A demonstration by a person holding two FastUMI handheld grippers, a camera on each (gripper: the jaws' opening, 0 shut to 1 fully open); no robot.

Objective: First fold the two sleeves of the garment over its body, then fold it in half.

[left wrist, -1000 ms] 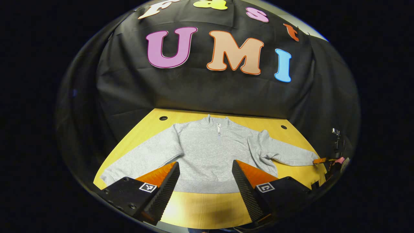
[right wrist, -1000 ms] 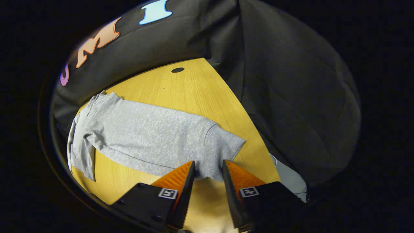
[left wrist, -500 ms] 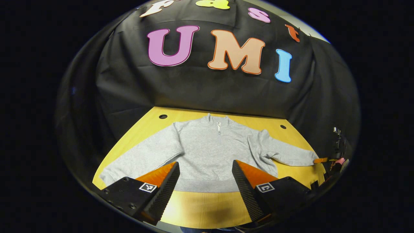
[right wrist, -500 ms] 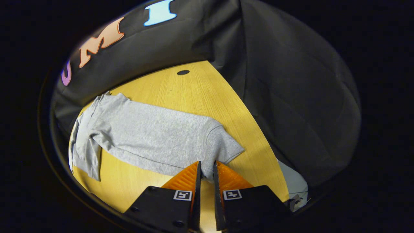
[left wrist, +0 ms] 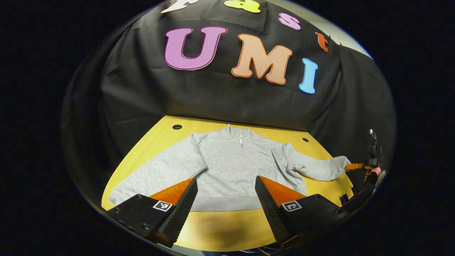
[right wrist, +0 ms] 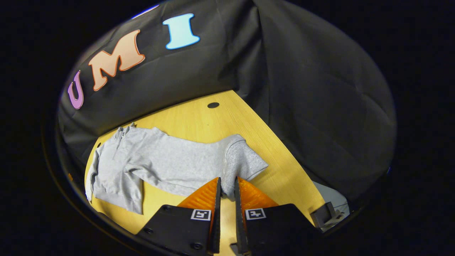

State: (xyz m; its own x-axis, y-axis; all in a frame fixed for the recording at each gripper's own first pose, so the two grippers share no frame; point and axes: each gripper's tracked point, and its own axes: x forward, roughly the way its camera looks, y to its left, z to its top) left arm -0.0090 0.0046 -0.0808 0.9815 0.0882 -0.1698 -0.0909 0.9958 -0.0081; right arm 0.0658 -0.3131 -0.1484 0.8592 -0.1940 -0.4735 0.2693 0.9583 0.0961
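A grey zip-neck sweatshirt [left wrist: 231, 167] lies face up on the yellow wooden table [left wrist: 220, 227], collar toward the black wall, both sleeves spread out. My left gripper [left wrist: 225, 186] hovers open above the hem, holding nothing. My right gripper [right wrist: 226, 185] is shut on the cuff [right wrist: 245, 165] of the right sleeve [right wrist: 177, 163], which is lifted a little off the table. In the left gripper view that same gripper [left wrist: 355, 166] shows at the far right, at the end of the raised right sleeve [left wrist: 316, 169]. The left sleeve [left wrist: 156, 176] lies flat.
Two round cable holes [left wrist: 177, 127] [left wrist: 305, 139] sit near the table's back edge. Black cloth walls close the back and right side. A grey bracket [right wrist: 325, 215] sits by the table's right corner. Bare tabletop [right wrist: 277, 167] lies right of the cuff.
My right gripper closed on the sleeve cuff, then lifted it and drew it inward, so the sleeve bunches. My left gripper stayed open and barely moved.
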